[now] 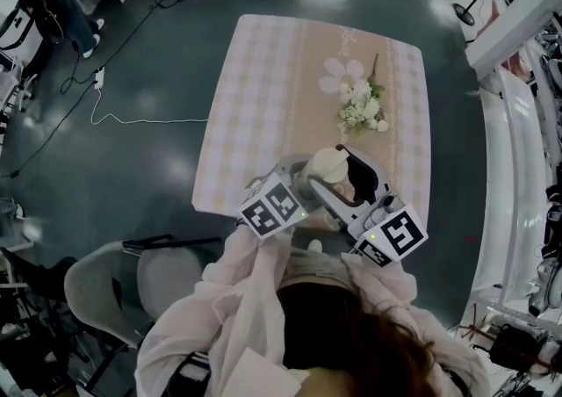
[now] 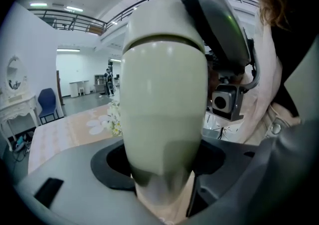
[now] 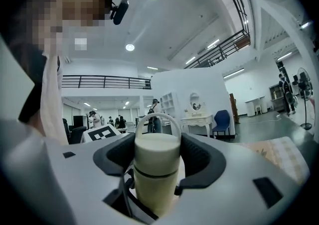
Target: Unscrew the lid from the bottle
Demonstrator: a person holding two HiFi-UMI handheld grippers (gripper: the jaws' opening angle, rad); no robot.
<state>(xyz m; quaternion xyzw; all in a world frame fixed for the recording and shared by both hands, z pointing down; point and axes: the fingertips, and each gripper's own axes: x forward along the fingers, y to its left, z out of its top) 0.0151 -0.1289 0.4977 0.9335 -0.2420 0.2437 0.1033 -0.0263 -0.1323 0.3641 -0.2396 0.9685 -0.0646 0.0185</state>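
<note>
Left gripper clamps the bottle body. Right gripper grips the lid directly above. Long axis stands roughly upright between them, lid end uppermost.

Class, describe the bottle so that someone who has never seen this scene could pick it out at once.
Find the checked table, then its near edge, where the left gripper and right gripper meet. The bottle is held between them: a plain cream cylinder whose lid has a loop handle, unlike the white flowers lying farther up the table.
</note>
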